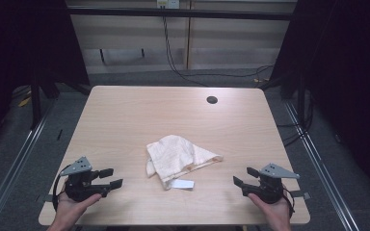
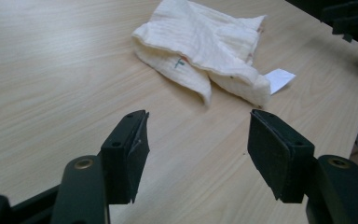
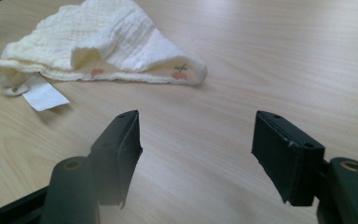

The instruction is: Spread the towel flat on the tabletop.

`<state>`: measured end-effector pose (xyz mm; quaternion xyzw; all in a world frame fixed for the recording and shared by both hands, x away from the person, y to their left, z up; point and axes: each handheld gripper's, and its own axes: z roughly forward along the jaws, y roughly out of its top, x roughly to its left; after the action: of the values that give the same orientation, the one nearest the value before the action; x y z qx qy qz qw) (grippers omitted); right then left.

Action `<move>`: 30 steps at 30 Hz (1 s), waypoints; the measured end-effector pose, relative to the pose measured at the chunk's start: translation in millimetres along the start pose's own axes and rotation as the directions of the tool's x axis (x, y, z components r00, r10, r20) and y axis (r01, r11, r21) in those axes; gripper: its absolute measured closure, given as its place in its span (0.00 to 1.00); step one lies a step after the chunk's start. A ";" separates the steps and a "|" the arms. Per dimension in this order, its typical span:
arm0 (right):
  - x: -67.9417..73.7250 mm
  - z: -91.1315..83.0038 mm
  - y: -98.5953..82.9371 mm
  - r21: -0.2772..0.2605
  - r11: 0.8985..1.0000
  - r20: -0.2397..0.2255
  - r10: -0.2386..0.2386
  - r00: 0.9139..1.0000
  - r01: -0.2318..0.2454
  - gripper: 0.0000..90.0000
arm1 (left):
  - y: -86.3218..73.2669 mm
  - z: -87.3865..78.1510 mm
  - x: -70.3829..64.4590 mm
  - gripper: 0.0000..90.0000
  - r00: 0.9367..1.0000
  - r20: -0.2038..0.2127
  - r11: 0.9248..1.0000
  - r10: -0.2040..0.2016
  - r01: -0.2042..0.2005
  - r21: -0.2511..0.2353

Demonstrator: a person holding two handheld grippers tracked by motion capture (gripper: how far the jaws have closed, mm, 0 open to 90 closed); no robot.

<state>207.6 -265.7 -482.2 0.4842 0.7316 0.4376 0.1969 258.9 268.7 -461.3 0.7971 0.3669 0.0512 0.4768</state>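
A crumpled cream cloth (image 1: 179,157) lies near the middle of the wooden table (image 1: 125,115), with a white tag (image 1: 181,184) sticking out at its near edge. My left gripper (image 1: 112,178) rests at the table's near left, open and empty, jaws toward the cloth. At the near right my right gripper (image 1: 244,176) is open too, also empty. The left gripper view has the cloth (image 2: 205,46) and tag (image 2: 279,78) ahead of my left gripper (image 2: 198,154). In the right gripper view the cloth (image 3: 102,42), with small red prints, lies beyond my right gripper (image 3: 198,154).
A round black cable hole (image 1: 212,100) sits near the table's far edge. Cables (image 1: 183,67) trail on the floor behind the table. Dark curtains stand at both sides. Metal rails (image 1: 14,159) run along the floor left and right of the table.
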 end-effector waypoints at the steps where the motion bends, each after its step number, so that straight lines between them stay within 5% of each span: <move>1: 1.2 1.4 0.5 0.009 1.000 -0.021 0.016 1.000 -0.016 0.36 | 0.5 0.4 0.9 0.42 1.000 -0.005 1.000 0.001 -0.001 0.001; 9: 9.4 7.5 5.6 0.049 0.999 -0.106 -0.015 0.994 0.020 0.42 | 1.0 6.9 -5.4 0.46 0.999 -0.011 0.999 0.037 -0.036 0.021; 15: 12.3 10.0 9.3 0.069 0.996 -0.096 -0.044 0.994 0.051 0.42 | 0.8 6.8 -9.0 0.47 0.999 -0.004 0.999 0.052 -0.052 0.012; 18: 15.5 13.3 11.6 0.081 0.995 -0.121 -0.054 0.991 0.064 0.41 | 1.4 6.3 -8.4 0.46 0.998 0.034 0.999 0.048 -0.048 0.010; 30: 27.5 44.3 50.2 0.078 0.989 -0.190 -0.111 0.975 0.128 0.34 | 2.4 8.9 -11.1 0.44 0.997 0.012 0.996 0.080 -0.080 0.027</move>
<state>253.6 -214.1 -460.6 0.4048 0.7936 0.4346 0.1319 256.0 254.5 -461.3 0.8178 0.3327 0.0606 0.4656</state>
